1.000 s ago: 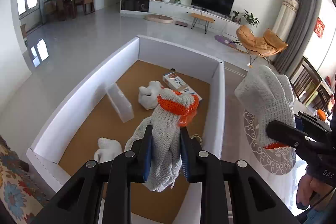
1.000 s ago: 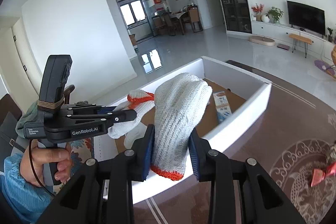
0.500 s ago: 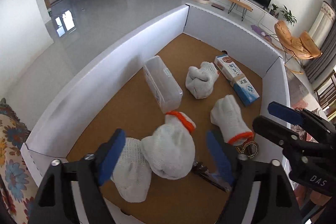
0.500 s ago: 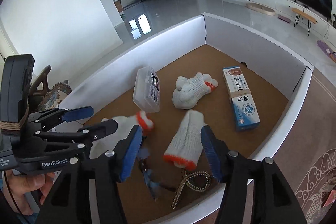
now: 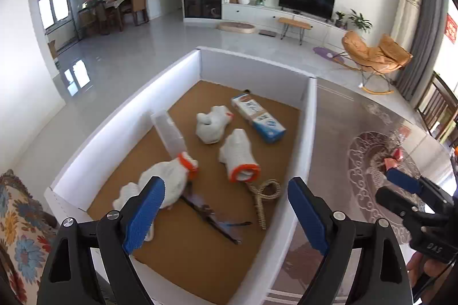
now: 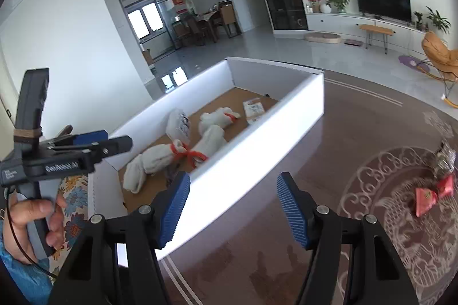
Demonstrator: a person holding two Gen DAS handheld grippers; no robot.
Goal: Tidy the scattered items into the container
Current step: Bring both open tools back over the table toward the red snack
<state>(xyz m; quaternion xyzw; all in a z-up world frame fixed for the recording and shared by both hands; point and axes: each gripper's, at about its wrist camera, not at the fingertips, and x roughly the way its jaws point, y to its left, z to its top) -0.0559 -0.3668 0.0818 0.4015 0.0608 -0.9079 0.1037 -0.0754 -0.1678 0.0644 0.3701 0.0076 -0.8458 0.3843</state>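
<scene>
A white-walled box point(image 5: 310, 116) with a brown floor holds several white knit gloves with orange cuffs point(image 5: 239, 154), a clear plastic case point(image 5: 169, 133), a blue and white carton point(image 5: 259, 117), a beaded strap point(image 5: 262, 194) and a dark tool point(image 5: 211, 215). My left gripper point(image 5: 226, 215) is open and empty above the box's near end. My right gripper point(image 6: 233, 207) is open and empty over the box's right wall point(image 6: 252, 153). Red packets point(image 6: 432, 192) lie on the patterned mat point(image 6: 400, 207) at the right.
The box stands on a dark brown table point(image 6: 357, 127). A floral cushion point(image 5: 17, 233) lies left of the box. The right gripper shows in the left wrist view point(image 5: 412, 190), the left gripper in the right wrist view point(image 6: 94, 142). A living room lies behind.
Both grippers opened and dropped their gloves into the box. Since then both have pulled back and up, and the right one has swung right toward the table.
</scene>
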